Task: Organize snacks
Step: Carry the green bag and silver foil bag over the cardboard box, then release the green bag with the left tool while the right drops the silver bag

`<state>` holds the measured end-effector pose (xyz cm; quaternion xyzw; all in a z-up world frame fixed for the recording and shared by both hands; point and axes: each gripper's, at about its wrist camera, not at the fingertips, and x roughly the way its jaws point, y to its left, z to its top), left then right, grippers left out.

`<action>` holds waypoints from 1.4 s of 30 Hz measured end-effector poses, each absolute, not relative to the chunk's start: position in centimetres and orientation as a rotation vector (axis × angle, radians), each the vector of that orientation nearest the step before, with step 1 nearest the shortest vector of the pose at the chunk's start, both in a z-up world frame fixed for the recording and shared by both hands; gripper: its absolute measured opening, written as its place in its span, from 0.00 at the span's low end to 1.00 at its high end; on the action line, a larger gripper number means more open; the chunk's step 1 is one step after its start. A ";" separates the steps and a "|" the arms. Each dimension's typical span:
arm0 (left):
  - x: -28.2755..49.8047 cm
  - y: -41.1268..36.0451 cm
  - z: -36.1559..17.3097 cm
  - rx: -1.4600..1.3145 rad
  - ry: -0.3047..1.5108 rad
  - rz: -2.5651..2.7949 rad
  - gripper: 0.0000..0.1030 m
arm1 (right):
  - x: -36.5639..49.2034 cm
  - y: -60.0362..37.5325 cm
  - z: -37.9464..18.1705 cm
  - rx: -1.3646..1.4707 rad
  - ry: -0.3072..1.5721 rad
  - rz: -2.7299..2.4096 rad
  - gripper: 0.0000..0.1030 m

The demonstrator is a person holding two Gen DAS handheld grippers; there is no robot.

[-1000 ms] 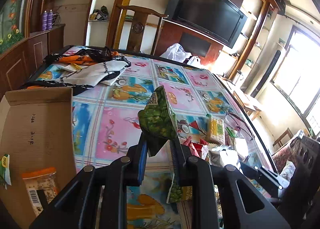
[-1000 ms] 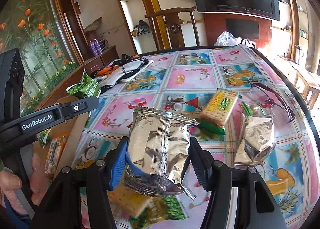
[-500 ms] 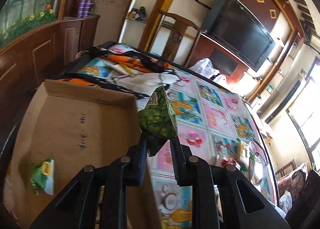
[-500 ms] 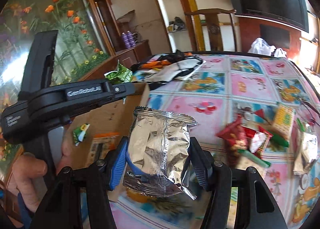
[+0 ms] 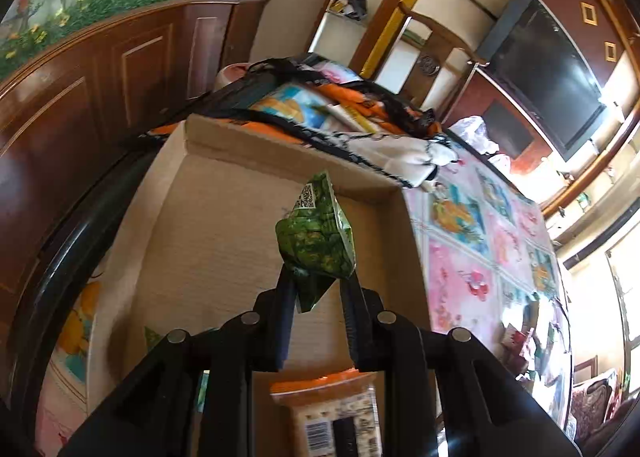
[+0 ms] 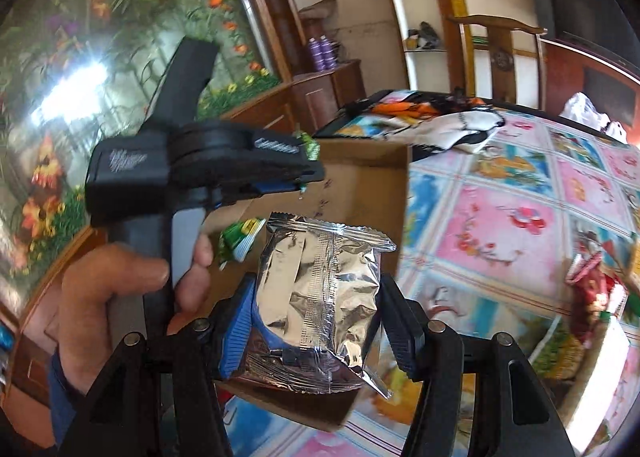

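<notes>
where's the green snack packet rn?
Left wrist view, centre: green snack packet pinched in the left gripper, held above the open cardboard box.

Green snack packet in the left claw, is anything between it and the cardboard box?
Nothing visible. The green snack packet hangs in the left claw over the open cardboard box; an orange-topped packet lies nearer the camera.

Left gripper (image 5: 316, 289) pinches a green packet (image 5: 318, 239) above the cardboard box (image 5: 224, 225) — an orange-topped packet (image 5: 332, 409) lies inside.
</notes>
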<state>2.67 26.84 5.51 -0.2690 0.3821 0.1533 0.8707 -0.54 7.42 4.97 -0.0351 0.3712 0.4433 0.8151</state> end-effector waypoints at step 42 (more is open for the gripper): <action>1.2 28.7 5.2 -0.610 0.781 0.433 0.30 | 3.9 9.8 4.2 -0.042 0.848 0.894 0.62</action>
